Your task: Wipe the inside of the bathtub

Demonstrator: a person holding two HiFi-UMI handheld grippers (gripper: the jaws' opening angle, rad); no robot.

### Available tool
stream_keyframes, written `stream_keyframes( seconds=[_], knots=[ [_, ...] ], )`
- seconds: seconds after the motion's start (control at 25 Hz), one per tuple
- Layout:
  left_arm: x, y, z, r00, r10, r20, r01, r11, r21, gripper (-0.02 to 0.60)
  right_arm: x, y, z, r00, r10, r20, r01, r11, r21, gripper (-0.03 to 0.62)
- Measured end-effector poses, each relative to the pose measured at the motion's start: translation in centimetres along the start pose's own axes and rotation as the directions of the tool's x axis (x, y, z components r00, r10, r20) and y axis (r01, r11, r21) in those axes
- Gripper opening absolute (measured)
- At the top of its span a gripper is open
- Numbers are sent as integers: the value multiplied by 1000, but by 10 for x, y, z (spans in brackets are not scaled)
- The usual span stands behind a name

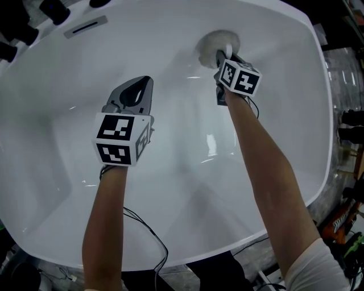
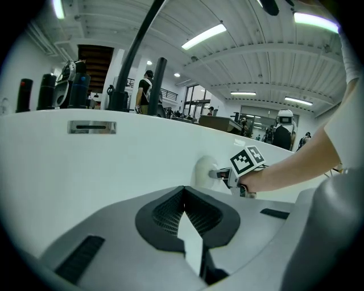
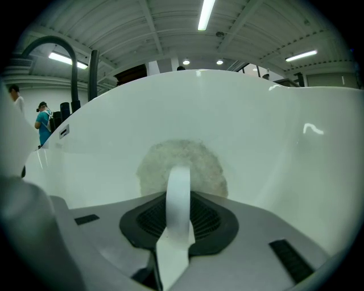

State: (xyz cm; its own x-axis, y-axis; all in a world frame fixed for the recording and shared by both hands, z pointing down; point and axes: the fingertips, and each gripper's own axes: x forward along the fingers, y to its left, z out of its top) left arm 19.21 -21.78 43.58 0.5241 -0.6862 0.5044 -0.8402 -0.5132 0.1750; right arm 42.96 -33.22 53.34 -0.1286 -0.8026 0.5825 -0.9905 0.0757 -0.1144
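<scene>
Your right gripper [image 1: 223, 57] is at about 1 o'clock in the head view, reaching into the far end of the white bathtub [image 1: 170, 216]. Its fingers are clamped on the white strap [image 3: 178, 193] of a round, pale, fluffy pad [image 3: 196, 159]. The strap rises as a loop between them in the right gripper view. The pad lies flat against the curved inner wall of the tub, just past the fingertips at 12 o'clock from that gripper.

Your left gripper [image 1: 142, 82] is at about 10 o'clock from the middle of the head view, over the tub floor and well apart from the pad. Its fingers are together at the tips with nothing between them; only white tub surface shows through the narrow wedge below them. From the left gripper view, the pad and your right gripper sit at about 2 o'clock.

A slotted overflow plate [image 1: 85, 26] is set in the tub wall at 11 o'clock, with dark containers [image 1: 54, 8] on the rim beyond it. Thin black cables [image 1: 151, 233] trail from your left forearm toward 6 o'clock.
</scene>
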Motion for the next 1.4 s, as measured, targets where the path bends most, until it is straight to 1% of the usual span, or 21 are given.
stream_keyframes(
  seconds=[0.48,0.76,1.0,1.16,1.28,1.4],
  knots=[
    [-63,64,-21,999,50,3,-50,999,-17,11,5,117,-9,995,104,-6,-104,994,-28,95],
    [-109,98,-43,997,79,-2,-79,996,-35,11,0,184,-20,990,137,-19,-137,989,-60,95],
    [-167,163,-74,994,106,-9,-106,993,-60,11,1,271,-45,988,147,-48,-150,985,-79,95],
    [-187,182,-79,993,120,-4,-120,989,-83,11,-3,300,-51,986,156,-58,-160,985,-71,95],
    [-206,199,-81,992,125,-2,-124,988,-88,11,-5,333,-56,981,183,-71,-187,980,-72,95],
    [-219,215,-86,992,129,-2,-129,987,-93,11,-5,354,-56,982,176,-67,-180,982,-56,95]
  ],
)
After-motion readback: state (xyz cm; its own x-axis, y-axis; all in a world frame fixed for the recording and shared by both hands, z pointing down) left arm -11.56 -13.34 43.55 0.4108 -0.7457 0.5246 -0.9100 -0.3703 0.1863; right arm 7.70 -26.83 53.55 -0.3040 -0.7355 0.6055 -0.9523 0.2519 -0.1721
